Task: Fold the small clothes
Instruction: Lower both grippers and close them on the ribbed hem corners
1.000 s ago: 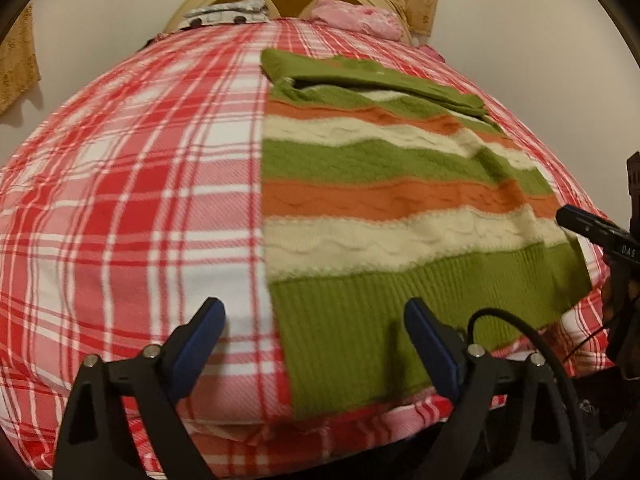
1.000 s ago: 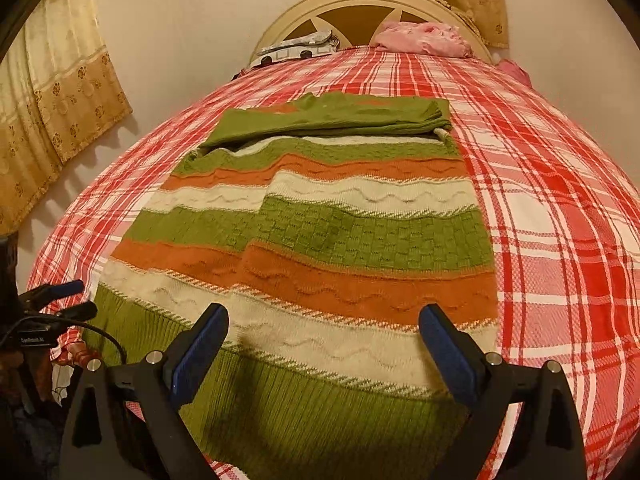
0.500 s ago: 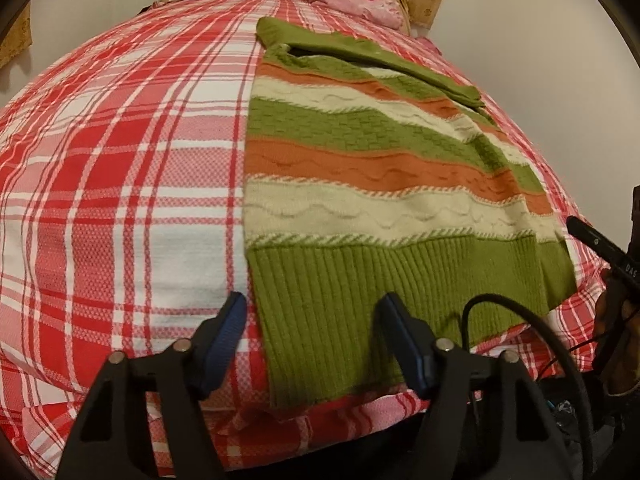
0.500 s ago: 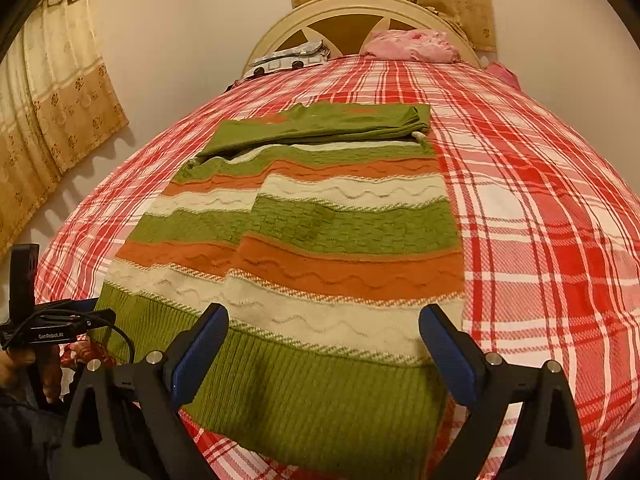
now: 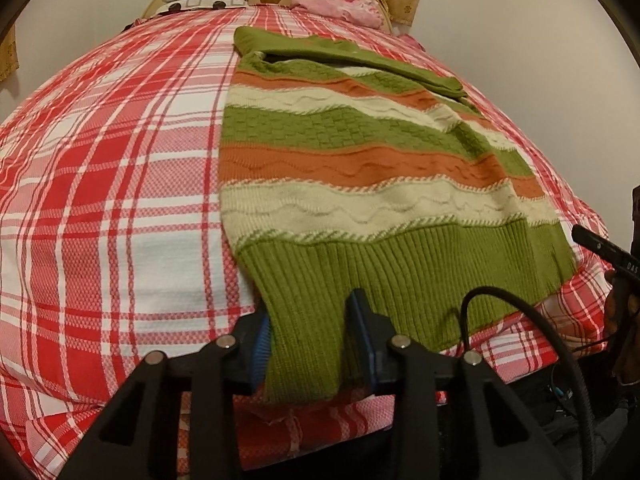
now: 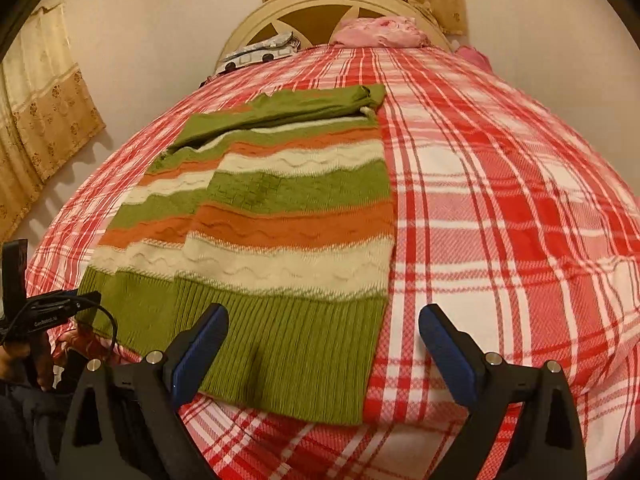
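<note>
Striped sweater (image 5: 360, 184) lies flat on plaid bedspread (image 5: 112, 168), hem at near edge; its far sleeves are folded, partly hidden. My left gripper (image 5: 310, 340) is closing on the hem's corner. Right gripper (image 6: 320, 344) spread wide, over other corner w/ bare spread beside.

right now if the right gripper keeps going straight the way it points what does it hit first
Probably the striped sweater's green ribbed hem, near its right corner; the right gripper, jaws open, straddles that edge above the plaid bedspread. Depth is unclear.
</note>
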`<state>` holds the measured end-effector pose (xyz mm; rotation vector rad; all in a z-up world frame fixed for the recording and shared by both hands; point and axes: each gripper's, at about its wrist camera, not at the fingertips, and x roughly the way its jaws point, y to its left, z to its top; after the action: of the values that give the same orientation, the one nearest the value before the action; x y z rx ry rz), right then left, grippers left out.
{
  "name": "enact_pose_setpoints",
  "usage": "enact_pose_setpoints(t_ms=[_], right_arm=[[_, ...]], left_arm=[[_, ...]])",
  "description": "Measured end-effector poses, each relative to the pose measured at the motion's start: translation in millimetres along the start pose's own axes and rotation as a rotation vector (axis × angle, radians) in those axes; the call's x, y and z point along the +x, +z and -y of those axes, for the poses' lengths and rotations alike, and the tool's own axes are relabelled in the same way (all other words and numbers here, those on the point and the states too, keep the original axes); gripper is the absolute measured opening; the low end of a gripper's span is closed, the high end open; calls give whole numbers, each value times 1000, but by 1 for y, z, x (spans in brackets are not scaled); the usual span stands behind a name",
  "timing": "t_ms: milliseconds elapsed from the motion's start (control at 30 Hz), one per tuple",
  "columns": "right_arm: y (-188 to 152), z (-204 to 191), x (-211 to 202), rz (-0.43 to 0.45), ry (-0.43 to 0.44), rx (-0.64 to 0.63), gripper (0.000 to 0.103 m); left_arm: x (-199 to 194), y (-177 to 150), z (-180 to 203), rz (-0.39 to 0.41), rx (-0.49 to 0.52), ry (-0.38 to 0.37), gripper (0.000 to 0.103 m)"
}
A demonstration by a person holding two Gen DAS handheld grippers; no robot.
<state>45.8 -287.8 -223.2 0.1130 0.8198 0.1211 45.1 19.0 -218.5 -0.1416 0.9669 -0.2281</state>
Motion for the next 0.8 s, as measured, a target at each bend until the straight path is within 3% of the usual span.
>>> enact_pose_setpoints(t_ms=[100, 133, 167, 200, 333, 400, 500, 567, 800], right_arm=[[-3, 2, 2, -16, 25, 21, 95], [-5, 2, 3, -26, 34, 25, 83], [-6, 1, 4, -34, 41, 25, 65], [-7, 1, 6, -45, 47, 23, 59], [-15, 0, 8, -66, 38, 3, 58], [-17, 1, 7, -68, 46, 8, 57], [-17, 5, 7, -57, 47, 15, 41], [-19, 10, 8, -56, 86, 45, 14], [-11, 17, -15, 81, 213, 104, 12]], left_arm=[[0, -1, 0, -1, -3, 0, 44], [0, -1, 1, -1, -1, 2, 44], [-1, -1, 1, -1, -1, 3, 44], [-1, -2, 1, -4, -3, -2, 46], [-1, -5, -1, -5, -3, -21, 47], [-2, -7, 4, 3, 26, -31, 39], [-3, -10, 7, 18, 73, -5, 24], [-8, -7, 3, 37, 63, -41, 9], [-49, 7, 8, 200, 82, -136, 9]])
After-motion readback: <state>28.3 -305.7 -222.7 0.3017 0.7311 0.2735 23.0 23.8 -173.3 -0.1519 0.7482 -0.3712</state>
